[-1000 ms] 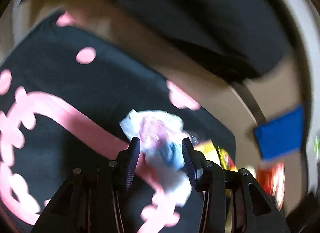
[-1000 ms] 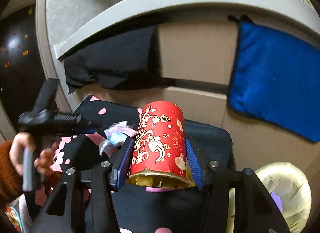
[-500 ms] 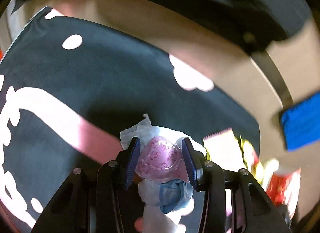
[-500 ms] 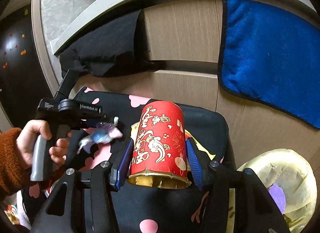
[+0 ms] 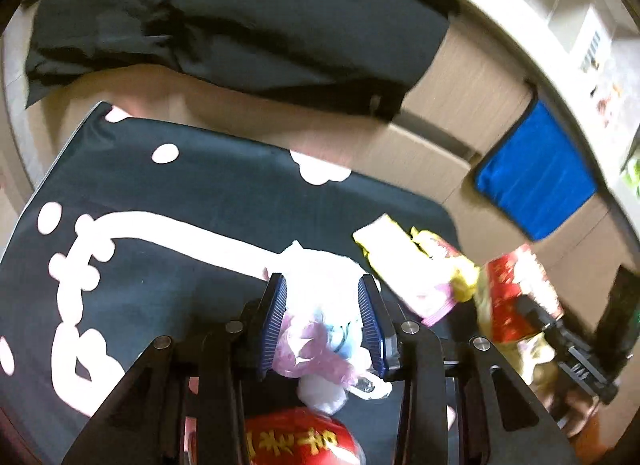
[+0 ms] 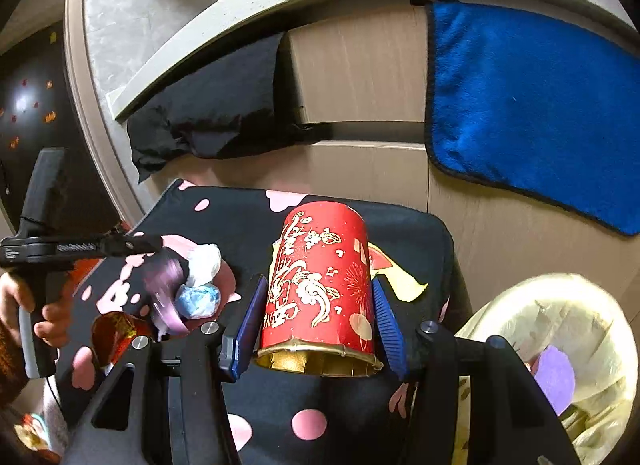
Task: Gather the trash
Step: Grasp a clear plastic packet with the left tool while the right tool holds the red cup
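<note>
My left gripper [image 5: 320,293] holds a crumpled bundle of white, pink and blue wrappers [image 5: 316,329] clear of the black mat. Its jaws are closing, and the pads press on the bundle's sides. In the right wrist view the same bundle [image 6: 200,281] hangs at the left from that hand-held gripper. My right gripper [image 6: 319,280] is shut on a red paper tube with gold print [image 6: 320,249], held upright over the mat. That tube [image 5: 516,297] also shows at the right of the left wrist view.
A black mat with pink flowers [image 6: 240,217] bears a yellow snack wrapper [image 5: 400,261] and a red packet [image 5: 296,441]. A bin lined with a pale bag [image 6: 560,337] stands at the lower right. A blue towel [image 6: 532,105] and a black cloth [image 6: 216,117] hang on the cabinet behind.
The left gripper closed on the wrapper bundle, lifted it off the mat and rolled while moving. The right gripper with the red tube drifted slightly, so more of the bin shows.
</note>
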The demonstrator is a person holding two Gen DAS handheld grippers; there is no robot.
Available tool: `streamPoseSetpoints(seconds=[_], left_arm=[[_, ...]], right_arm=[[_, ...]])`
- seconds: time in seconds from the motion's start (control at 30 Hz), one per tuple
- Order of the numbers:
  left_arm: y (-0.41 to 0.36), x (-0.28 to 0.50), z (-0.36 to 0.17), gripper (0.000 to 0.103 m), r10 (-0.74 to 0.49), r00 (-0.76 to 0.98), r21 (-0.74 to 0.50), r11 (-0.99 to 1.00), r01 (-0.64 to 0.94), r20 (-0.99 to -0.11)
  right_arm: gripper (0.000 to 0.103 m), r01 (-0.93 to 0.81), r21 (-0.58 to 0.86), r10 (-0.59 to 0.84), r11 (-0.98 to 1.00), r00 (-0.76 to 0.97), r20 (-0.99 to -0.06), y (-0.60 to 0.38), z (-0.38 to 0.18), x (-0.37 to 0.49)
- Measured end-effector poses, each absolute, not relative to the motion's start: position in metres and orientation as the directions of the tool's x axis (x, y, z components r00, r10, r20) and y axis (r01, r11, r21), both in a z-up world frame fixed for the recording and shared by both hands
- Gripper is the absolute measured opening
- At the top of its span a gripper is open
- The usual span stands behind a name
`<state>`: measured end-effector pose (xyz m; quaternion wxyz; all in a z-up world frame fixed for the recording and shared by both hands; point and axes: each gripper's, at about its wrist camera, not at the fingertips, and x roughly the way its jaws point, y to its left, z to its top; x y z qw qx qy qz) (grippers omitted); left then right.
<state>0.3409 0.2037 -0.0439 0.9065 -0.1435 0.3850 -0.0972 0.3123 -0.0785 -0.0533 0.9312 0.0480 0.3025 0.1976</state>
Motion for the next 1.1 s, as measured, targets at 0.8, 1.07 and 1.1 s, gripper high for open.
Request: streamPoseSetpoints(seconds=[0.8, 1.07, 1.1], left_arm=[[0.212, 0.333, -0.119, 0.041, -0.105, 0.447, -0.208, 0.96, -0.188, -0.888], [0.214, 0.3, -0.131, 0.041, -0.168, 0.475, -0.307, 0.923, -0.232, -0.864], [0.215, 0.3, -0.131, 0.041, -0.165, 0.484, -0.314, 0.917, -0.245, -0.859]], right_arm=[[0.05, -0.406, 0.213, 0.448, 0.889, 0.671, -0.591, -0.063, -0.073, 0.287], [0.05, -0.413, 0.213, 0.451, 0.886, 0.655, -0.606, -0.06, -0.082, 0.284], [0.05, -0.412, 0.215, 0.451, 0.886, 0.654, -0.607, -0.059, -0.083, 0.284]])
